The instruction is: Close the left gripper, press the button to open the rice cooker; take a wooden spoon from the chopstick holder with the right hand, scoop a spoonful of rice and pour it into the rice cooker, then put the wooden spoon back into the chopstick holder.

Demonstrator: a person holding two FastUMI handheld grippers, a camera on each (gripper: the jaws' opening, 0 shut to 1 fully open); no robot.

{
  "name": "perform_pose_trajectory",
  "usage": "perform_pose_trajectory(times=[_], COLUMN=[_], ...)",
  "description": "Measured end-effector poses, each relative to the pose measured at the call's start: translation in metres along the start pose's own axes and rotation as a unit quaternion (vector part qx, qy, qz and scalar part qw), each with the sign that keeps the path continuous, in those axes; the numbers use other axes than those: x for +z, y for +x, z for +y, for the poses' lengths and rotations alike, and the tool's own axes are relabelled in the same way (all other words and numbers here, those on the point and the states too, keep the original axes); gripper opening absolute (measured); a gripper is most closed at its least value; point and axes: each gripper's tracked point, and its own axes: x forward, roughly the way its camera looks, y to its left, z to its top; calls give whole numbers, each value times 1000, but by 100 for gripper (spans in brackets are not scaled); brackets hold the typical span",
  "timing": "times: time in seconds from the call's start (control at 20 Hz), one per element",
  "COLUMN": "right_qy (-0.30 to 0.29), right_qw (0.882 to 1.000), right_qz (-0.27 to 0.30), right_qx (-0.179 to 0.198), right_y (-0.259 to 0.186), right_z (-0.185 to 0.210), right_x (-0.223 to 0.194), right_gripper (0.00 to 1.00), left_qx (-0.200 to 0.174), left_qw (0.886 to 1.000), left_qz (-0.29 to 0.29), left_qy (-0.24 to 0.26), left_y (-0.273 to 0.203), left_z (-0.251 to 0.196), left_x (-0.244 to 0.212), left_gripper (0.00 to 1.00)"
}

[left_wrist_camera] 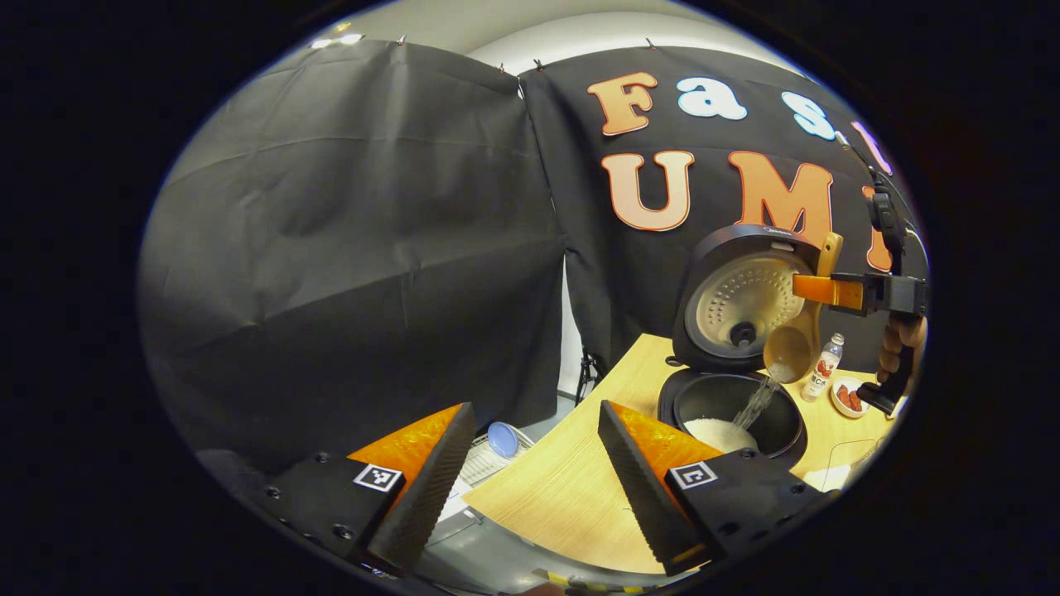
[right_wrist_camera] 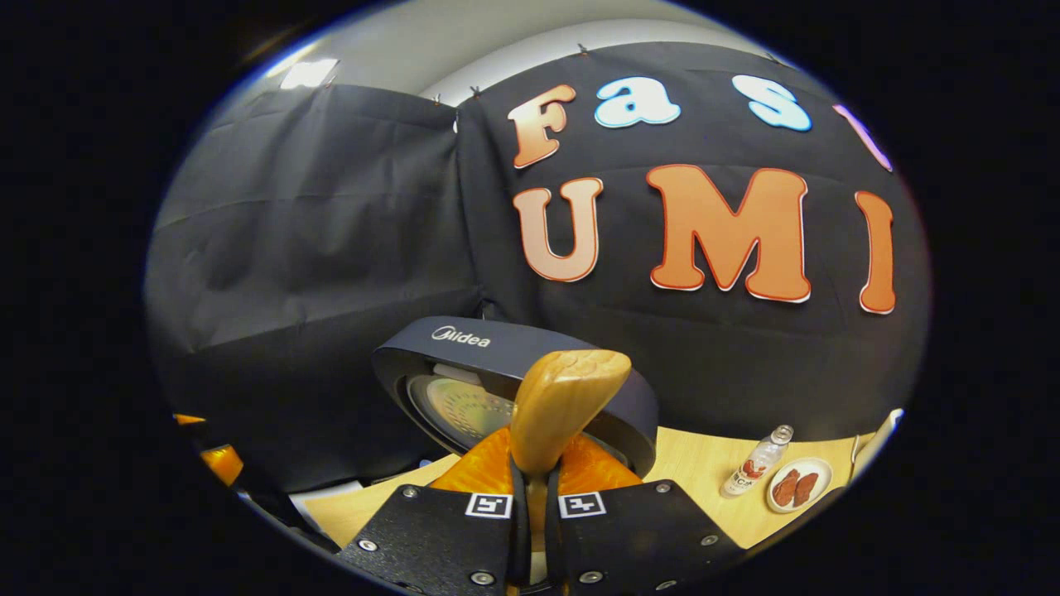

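1. The rice cooker (left_wrist_camera: 733, 406) stands on the wooden table (left_wrist_camera: 571, 488) with its lid (left_wrist_camera: 739, 298) swung up and back. The inner pot is exposed, and a mound of white rice (left_wrist_camera: 719, 432) lies in its bottom.
2. Above the rice cooker, the right gripper (left_wrist_camera: 816, 290) clamps the handle of the wooden spoon (left_wrist_camera: 791, 348), both fingers pressed against it. The spoon hangs bowl-down, just in front of the raised lid.
3. A thin stream of rice falls from the spoon's bowl into the open pot, landing beside the mound.
4. A hand (left_wrist_camera: 901, 343) grips the right gripper's handle, to the right of the rice cooker.
5. In the right gripper view, the spoon's handle end (right_wrist_camera: 563, 406) sticks up between the two fingers of the right gripper (right_wrist_camera: 534, 497), which are drawn tight around it. The cooker's lid (right_wrist_camera: 513, 389) stands just behind the handle.
6. The left gripper (left_wrist_camera: 534, 463) hovers well apart from the rice cooker, on its left and nearer the table's edge. Its jaws stand wide apart and nothing sits between them.
7. Right of the rice cooker, a small bottle (left_wrist_camera: 822, 368) stands on the table, with a small white dish (left_wrist_camera: 849, 397) holding reddish pieces just beside it.
8. Left of the rice cooker, beyond the table's edge, a blue round object (left_wrist_camera: 503, 439) rests on a pale rack.
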Motion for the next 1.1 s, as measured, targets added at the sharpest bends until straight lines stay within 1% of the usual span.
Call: perform_pose_trajectory(times=[0.3, 0.35, 0.4, 0.6, 0.7, 0.75, 0.85, 0.9, 0.95, 1.0, 1.05, 1.1], right_qy=[-52, -63, -77, -138, -175, -180, -152, -122, -88, -52, -19, 13], right_qw=[998, 997, 996, 987, 981, 980, 984, 988, 992, 995, 997, 997], right_qz=[-12, -16, -19, -28, -38, -42, -39, -39, -41, -41, -36, -35], right_qx=[34, 39, 44, 73, 76, 78, 83, 81, 78, 72, 68, 61], right_y=[-8, -9, -10, -16, -20, -23, -27, -31, -36, -40, -46, -51], right_z=[21, 25, 29, 51, 57, 60, 59, 54, 48, 38, 26, 13], right_x=[5, 7, 9, 10, 10, 10, 6, 8, 12, 15, 17, 18], right_gripper=[6, 6, 6, 6, 6, 6, 7, 6, 7, 7, 6, 6], left_qx=[-2, -3, -3, -5, -7, -6, 2, 1, 0, 0, 0, -2], left_qw=[1000, 1000, 1000, 1000, 1000, 1000, 1000, 1000, 1000, 1000, 1000, 1000], left_qz=[-2, -1, -1, -2, -6, -9, -5, -11, -14, -13, -13, -15], left_qy=[9, 10, 11, 11, 12, 15, 16, 9, 6, 6, 7, 7], left_y=[-4, -6, -6, -5, -7, -8, -15, -20, -25, -30, -33, -37], left_z=[-3, -3, -3, -3, -4, -4, -2, -4, -6, -9, -13, -17], left_x=[5, 5, 5, 6, 8, 7, 5, 8, 10, 11, 9, 11], left_gripper=[100, 97, 100, 100, 100, 100, 100, 97, 97, 100, 100, 97])
